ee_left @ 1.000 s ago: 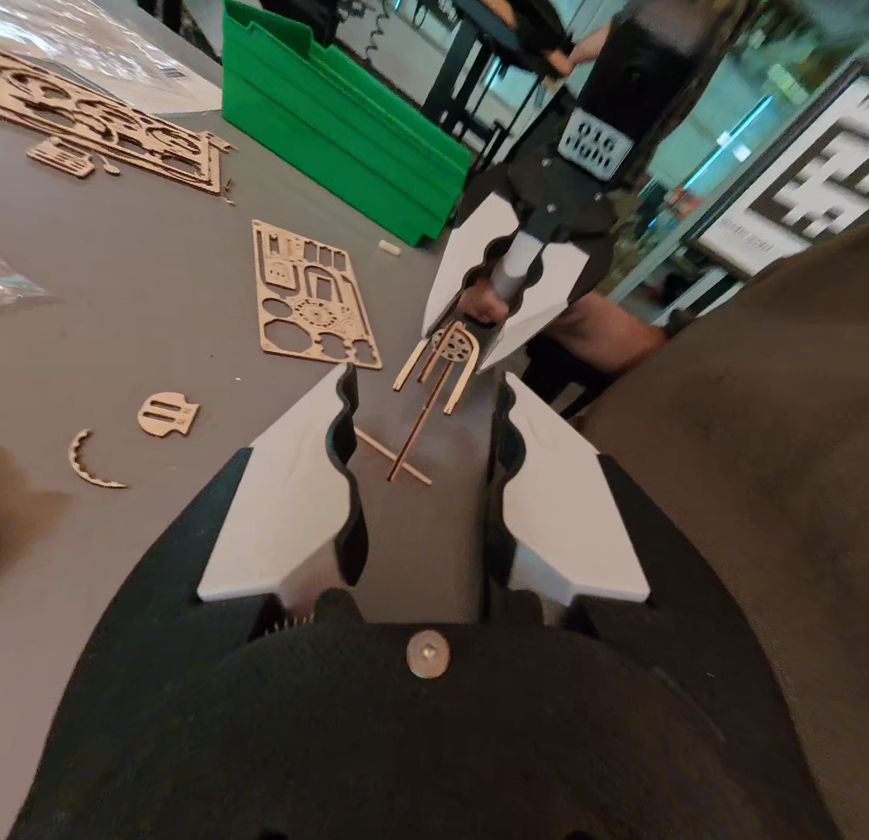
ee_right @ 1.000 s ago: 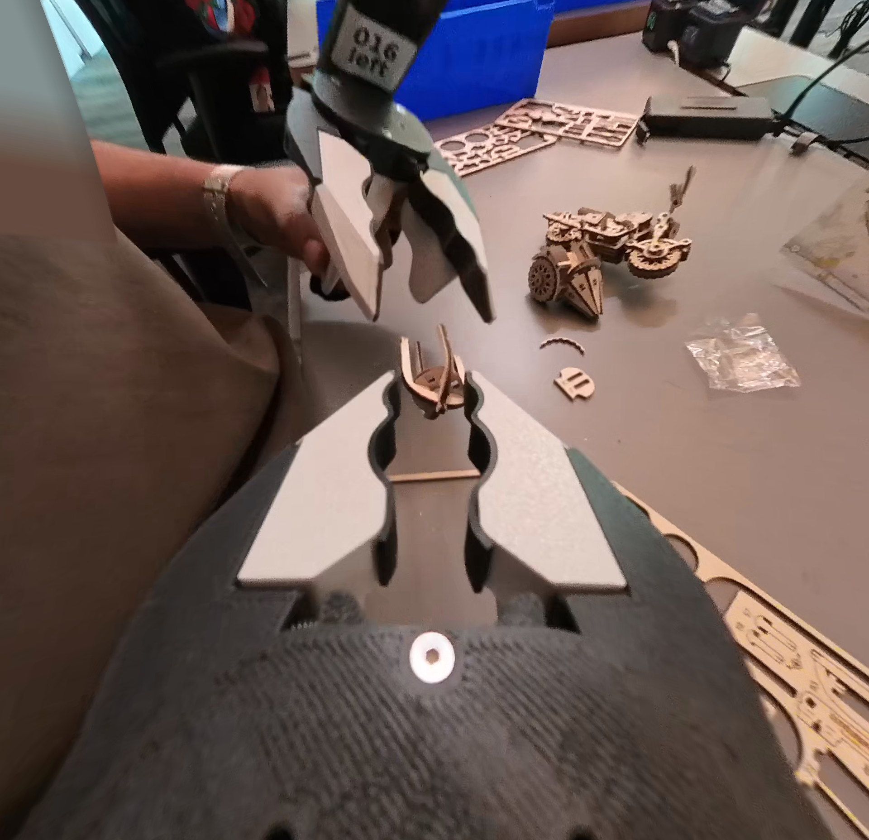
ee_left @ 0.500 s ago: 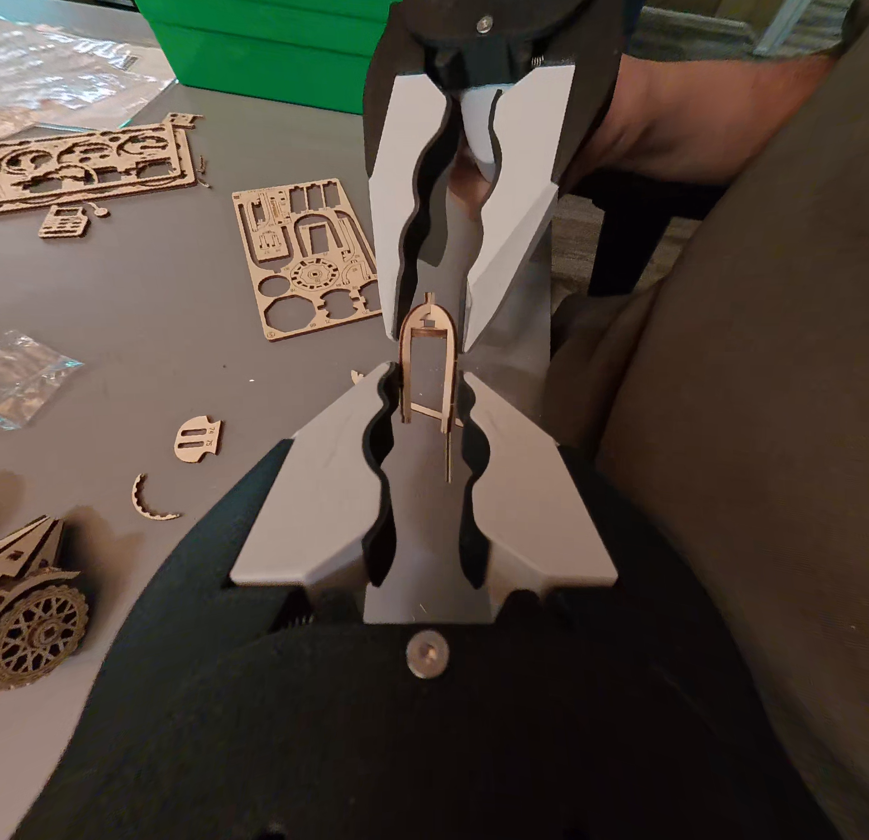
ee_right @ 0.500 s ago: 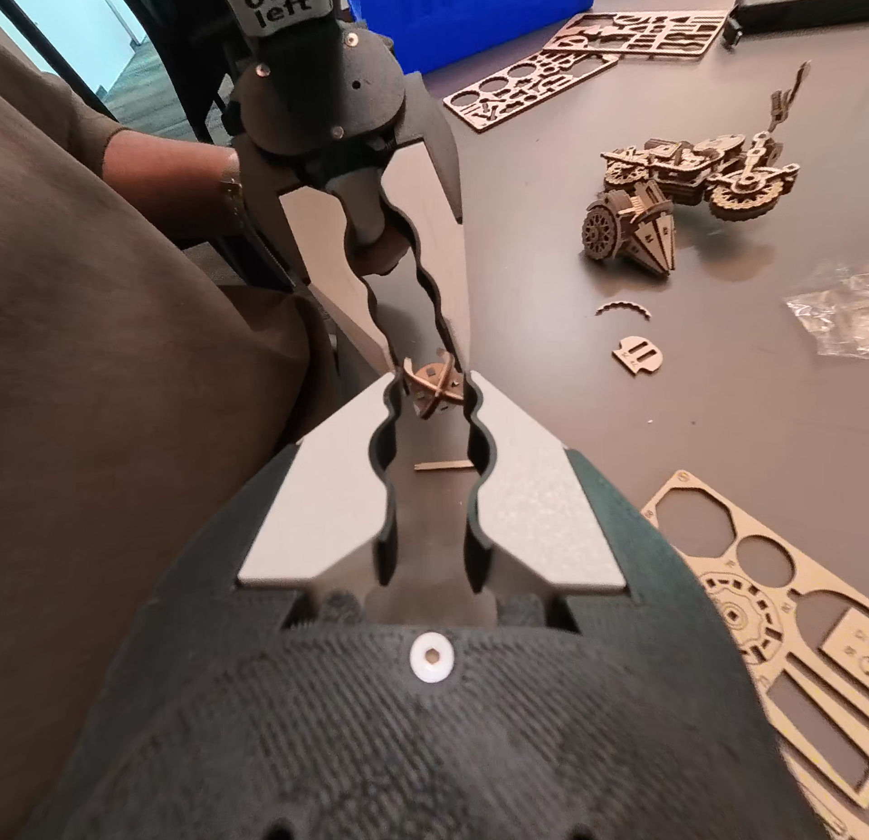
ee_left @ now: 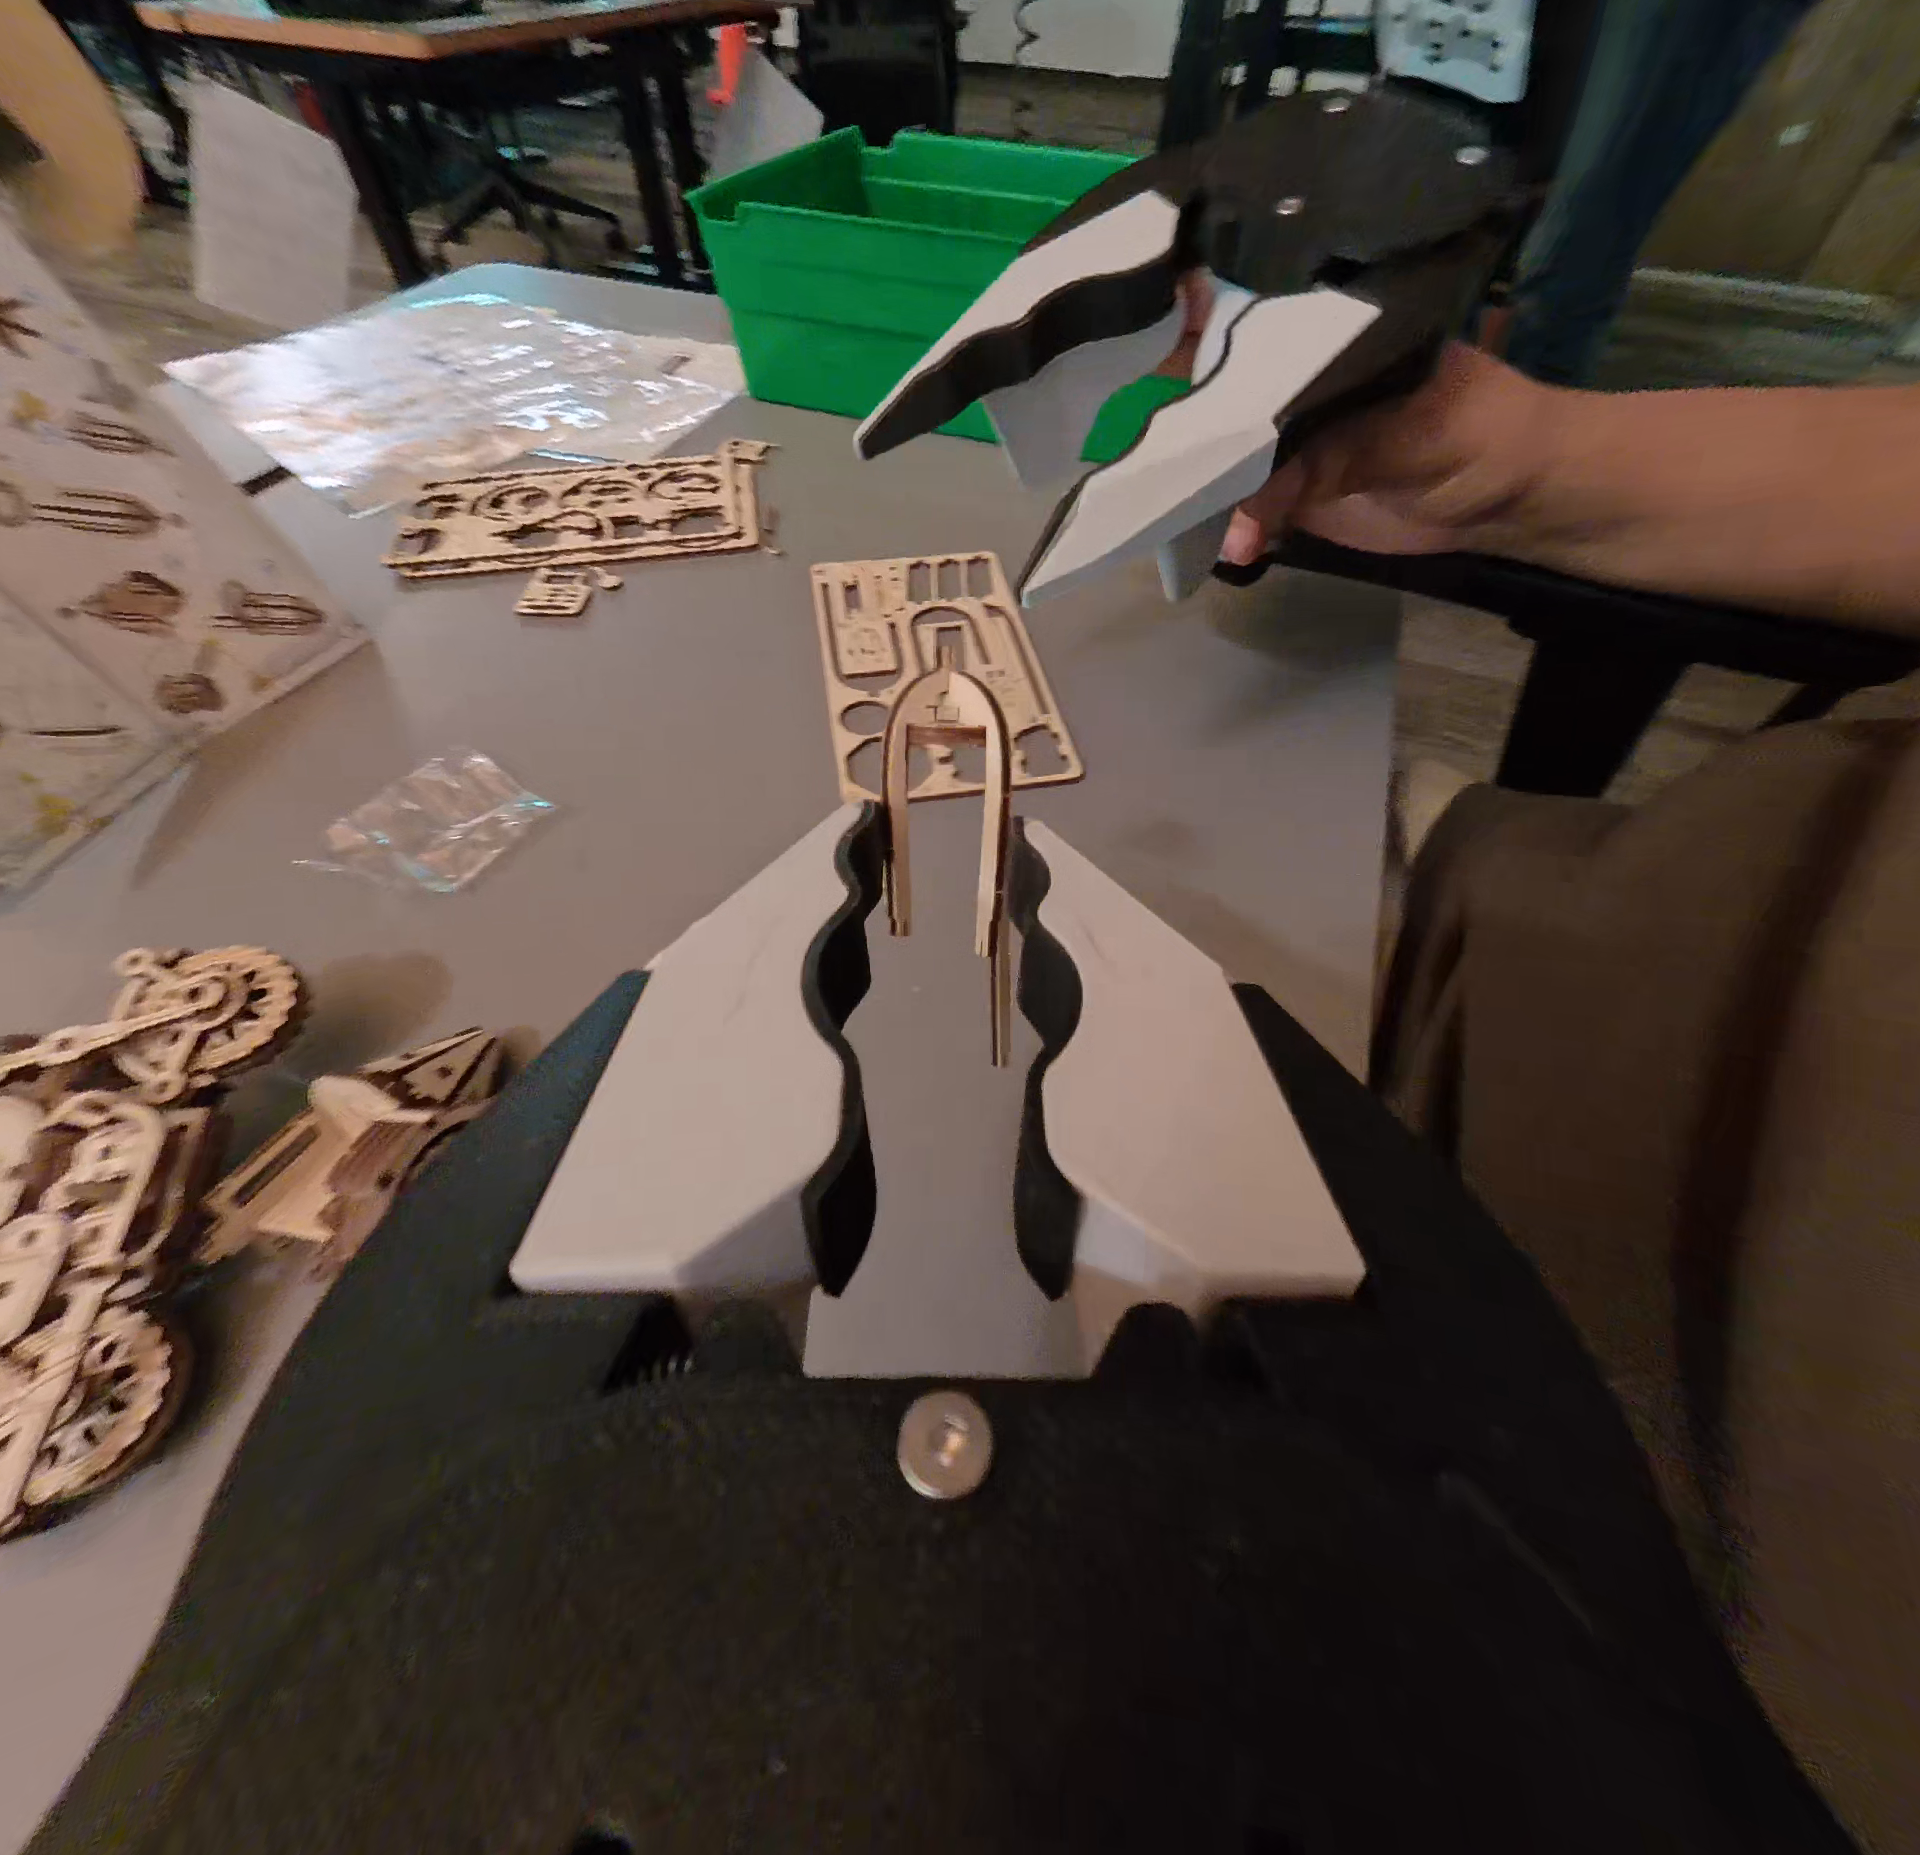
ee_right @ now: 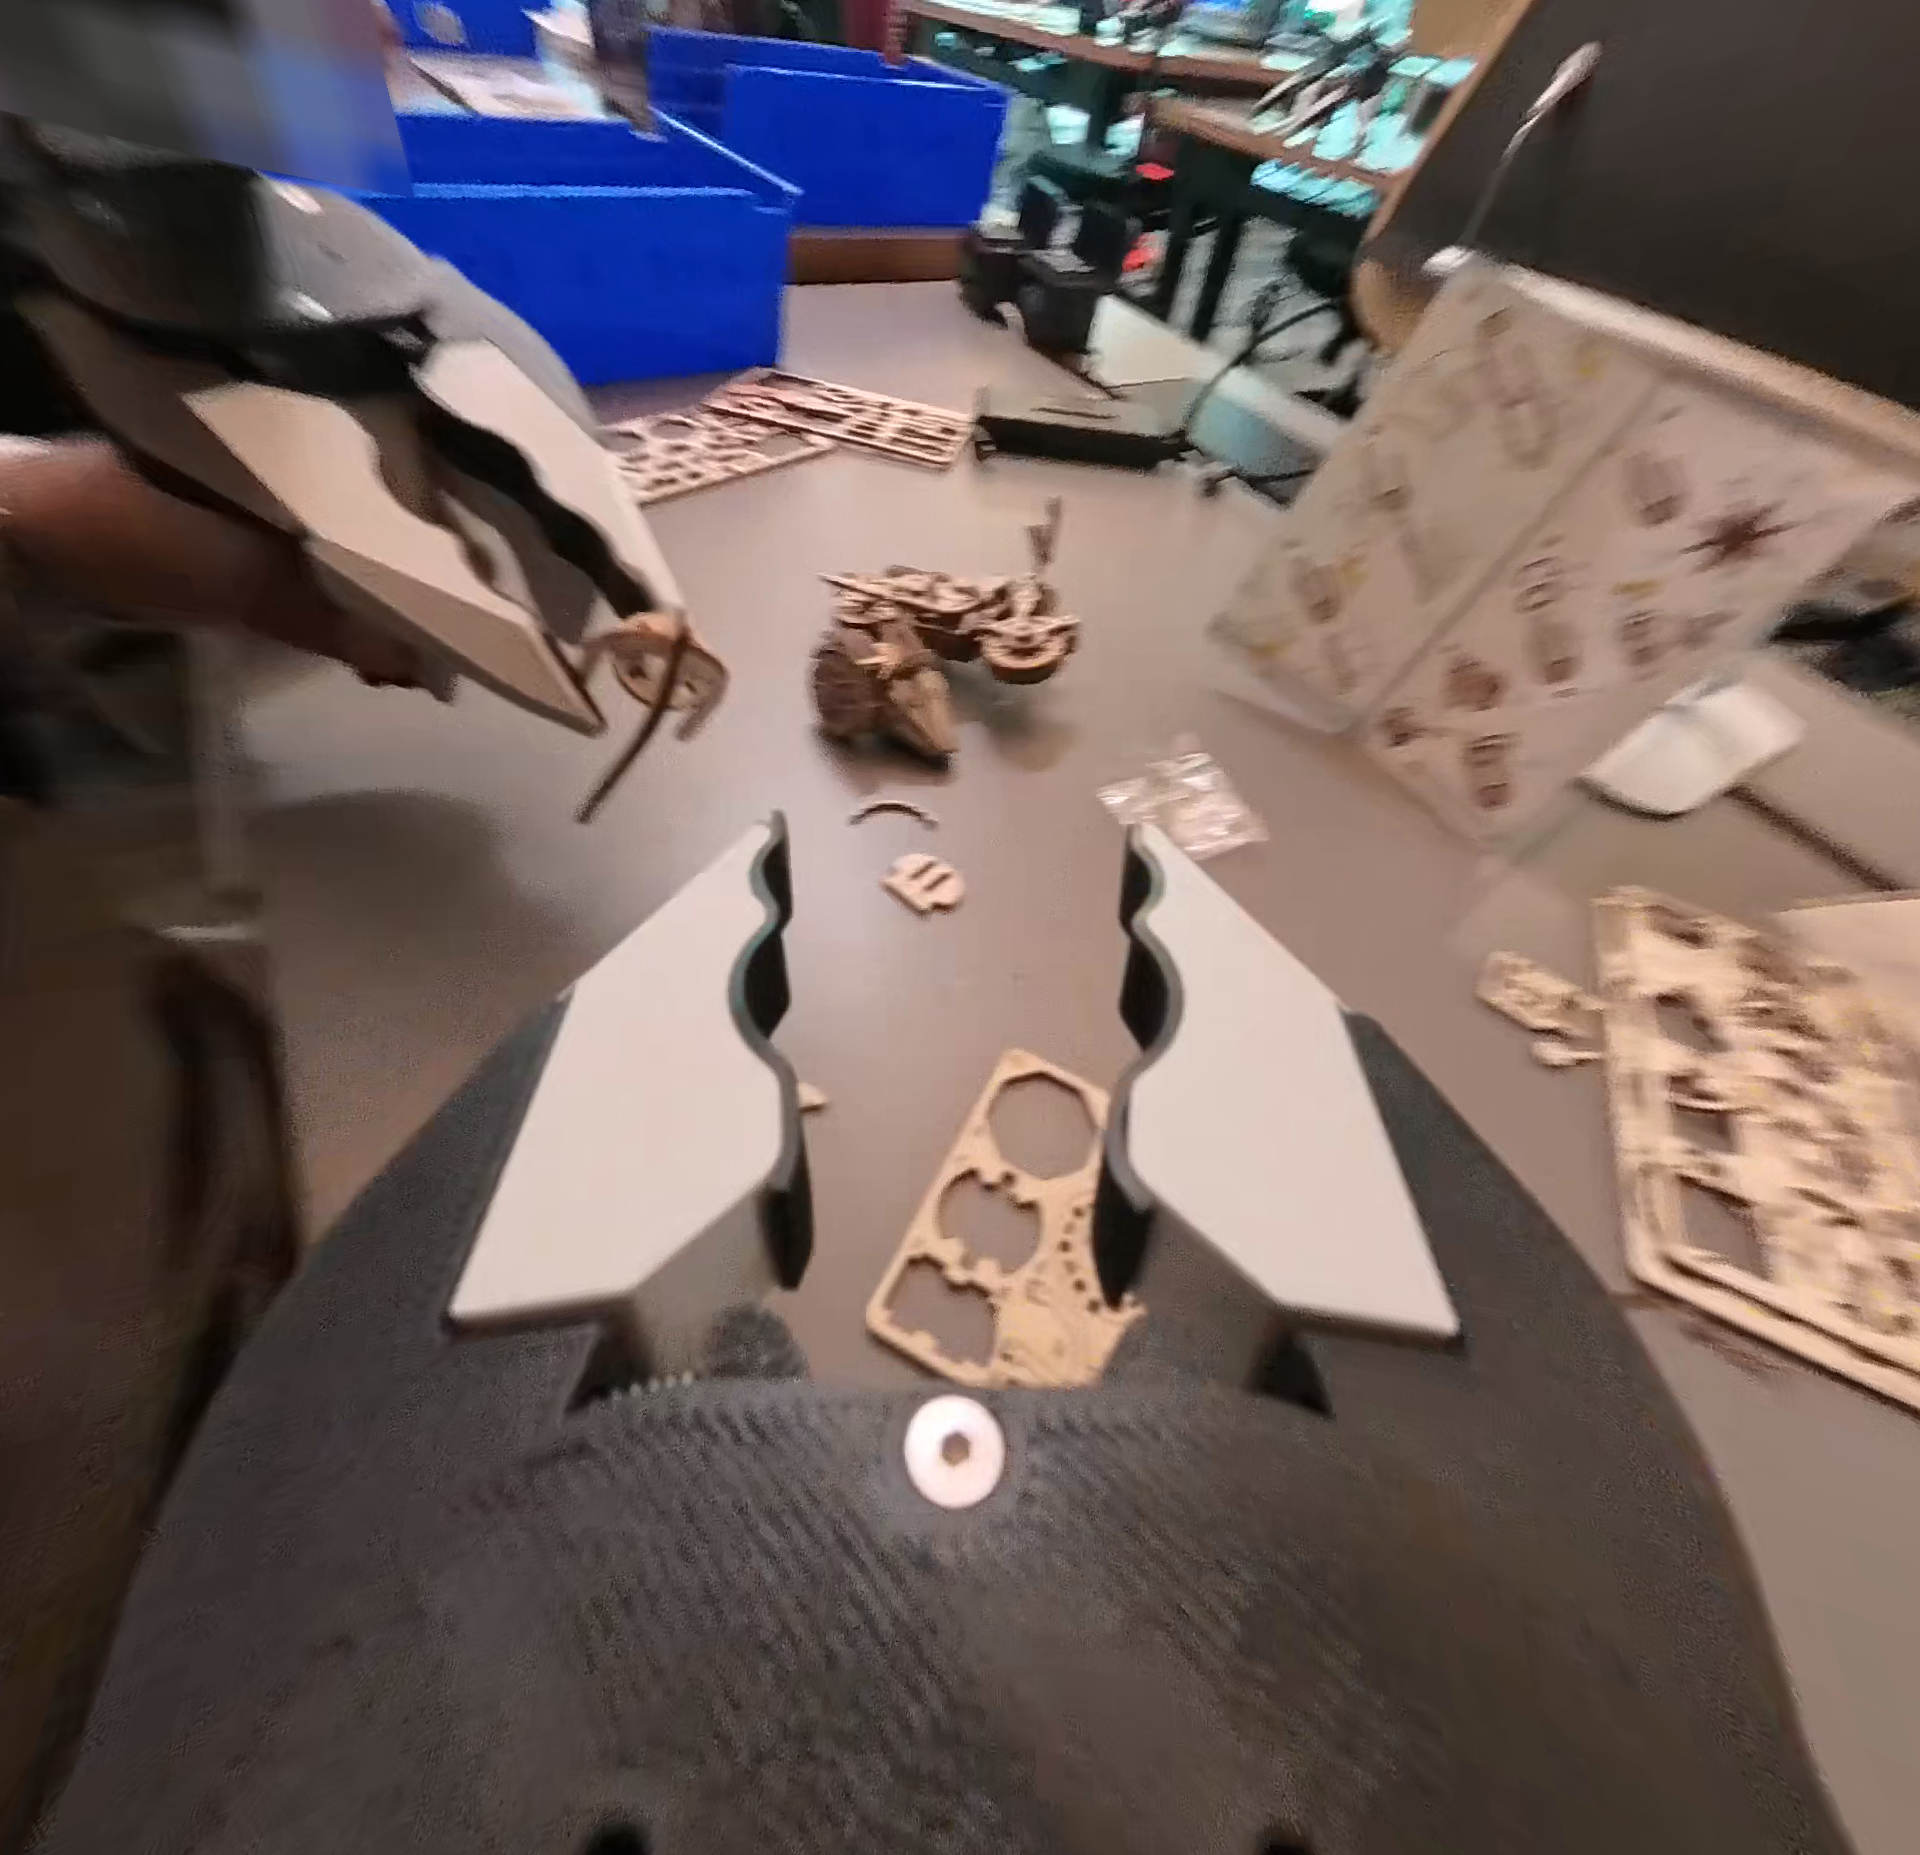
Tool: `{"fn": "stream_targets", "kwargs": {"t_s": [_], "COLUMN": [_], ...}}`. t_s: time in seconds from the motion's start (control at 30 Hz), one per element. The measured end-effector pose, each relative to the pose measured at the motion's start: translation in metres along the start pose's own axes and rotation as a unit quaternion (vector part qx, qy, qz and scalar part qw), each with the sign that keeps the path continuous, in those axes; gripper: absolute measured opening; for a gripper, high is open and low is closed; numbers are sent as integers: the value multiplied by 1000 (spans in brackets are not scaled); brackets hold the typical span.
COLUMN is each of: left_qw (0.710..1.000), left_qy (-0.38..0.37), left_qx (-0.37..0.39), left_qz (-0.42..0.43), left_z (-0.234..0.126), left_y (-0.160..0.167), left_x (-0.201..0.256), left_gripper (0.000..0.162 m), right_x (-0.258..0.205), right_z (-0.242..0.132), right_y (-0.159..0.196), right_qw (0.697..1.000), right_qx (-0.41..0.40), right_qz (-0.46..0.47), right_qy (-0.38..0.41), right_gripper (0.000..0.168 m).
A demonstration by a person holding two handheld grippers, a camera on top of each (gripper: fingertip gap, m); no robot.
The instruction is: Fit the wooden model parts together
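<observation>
— Now, what is the left gripper (ee_left: 943, 849) holding?

— I am seeing it pinching a U-shaped wooden fork piece (ee_left: 943, 766) at its fingertips, arch pointing away, above the grey table (ee_left: 644, 704).

— And the right gripper (ee_right: 954, 849)?

— Its fingers are spreading wide with nothing between them; in the left wrist view it is hovering at two o'clock (ee_left: 1039, 517).

— Where are the other parts lying?

— A cut-out wooden sheet (ee_left: 940, 662) is lying at twelve o'clock beyond the fork, and the part-built wooden model (ee_right: 935, 652) is sitting at twelve o'clock of the right view, well apart.
</observation>
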State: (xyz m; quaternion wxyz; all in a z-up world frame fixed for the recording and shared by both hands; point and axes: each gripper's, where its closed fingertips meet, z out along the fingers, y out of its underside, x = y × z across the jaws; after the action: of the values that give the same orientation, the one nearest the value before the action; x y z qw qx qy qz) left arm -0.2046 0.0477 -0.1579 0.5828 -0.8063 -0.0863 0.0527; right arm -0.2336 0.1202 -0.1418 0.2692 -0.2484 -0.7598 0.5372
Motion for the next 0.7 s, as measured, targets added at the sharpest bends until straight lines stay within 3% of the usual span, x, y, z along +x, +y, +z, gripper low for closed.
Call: {"fn": "stream_targets", "kwargs": {"t_s": [0.1,0.23,0.33,0.47,0.7], "left_qw": [998,988,981,964,908], "left_qy": [-54,-127,-175,-229,-324], "left_qx": [-38,-79,-86,-119,-243], "left_qz": [17,27,26,67,107], "left_z": [-3,-10,-18,-24,-10], "left_y": [10,22,22,18,5], "left_x": [-9,-18,-23,-39,-85], "left_gripper": [22,23,22,21,22], "right_x": [-4,-19,-6,5,25], "right_z": [10,16,14,21,4], "right_y": [2,13,8,6,18], "right_qw": [998,999,997,997,994], "right_qx": [12,-9,16,7,-19], "right_qz": [-27,13,51,42,7], "right_qy": [52,31,54,66,103], "right_gripper": [76,44,52,27,39]}}
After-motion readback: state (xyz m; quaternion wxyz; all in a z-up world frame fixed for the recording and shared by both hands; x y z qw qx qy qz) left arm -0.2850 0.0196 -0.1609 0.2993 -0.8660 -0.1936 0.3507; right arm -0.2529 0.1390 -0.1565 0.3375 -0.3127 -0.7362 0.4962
